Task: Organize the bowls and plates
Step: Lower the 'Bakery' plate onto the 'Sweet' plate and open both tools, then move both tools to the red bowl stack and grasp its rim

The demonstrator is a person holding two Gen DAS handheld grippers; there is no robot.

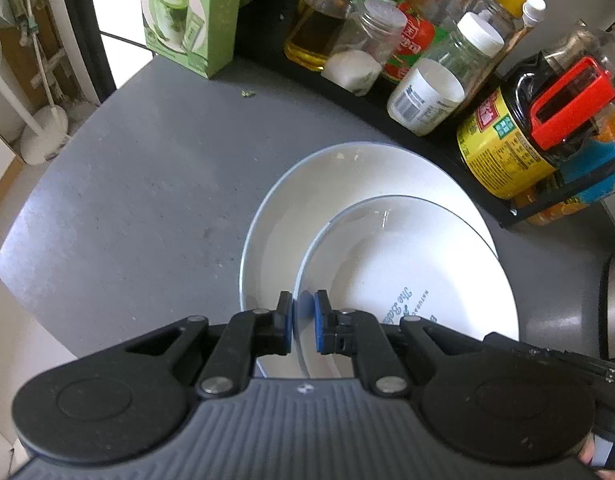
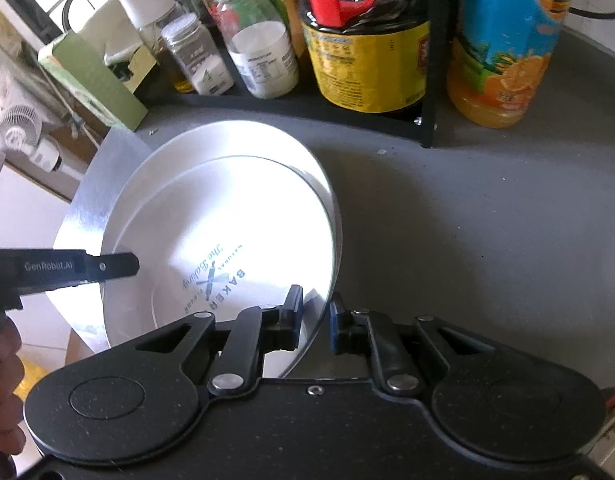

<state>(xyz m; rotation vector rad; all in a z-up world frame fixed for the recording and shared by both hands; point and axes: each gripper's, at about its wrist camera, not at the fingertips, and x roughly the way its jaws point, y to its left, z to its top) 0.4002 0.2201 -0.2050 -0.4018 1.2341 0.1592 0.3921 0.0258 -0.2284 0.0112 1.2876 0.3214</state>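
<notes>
The left gripper [image 1: 303, 322] pinches the near rim of a white plate [image 1: 419, 276] between its blue pads, so it is closed on that plate. This plate has blue writing on it that reads "The Baking", "BAKER" and "NATURAL". It sits inside a bigger white plate [image 1: 347, 168], which lies on the gray table [image 1: 127, 200] just ahead of the left gripper. The right gripper [image 2: 315, 320] has one finger on each side of the other edge of the printed plate [image 2: 211, 240]. A small gap shows beside its blue pad, so I cannot tell if it is squeezing yet. Off to the left of the right gripper, the other tool's black arm [image 2: 67, 268] reaches over the plates, and white letters on it say "GenRobot.AI". Ahead of both grippers stands a black rack [image 2: 307, 100] full of jars and bottles. A dark sauce jug [image 1: 519, 136] with a yellow label and a red handle is in it. An orange drink bottle [image 2: 503, 48] stands ahead and to the right of the right gripper. A green box [image 1: 187, 12] with a picture of a cup stands far ahead and to the left of the left gripper.
</notes>
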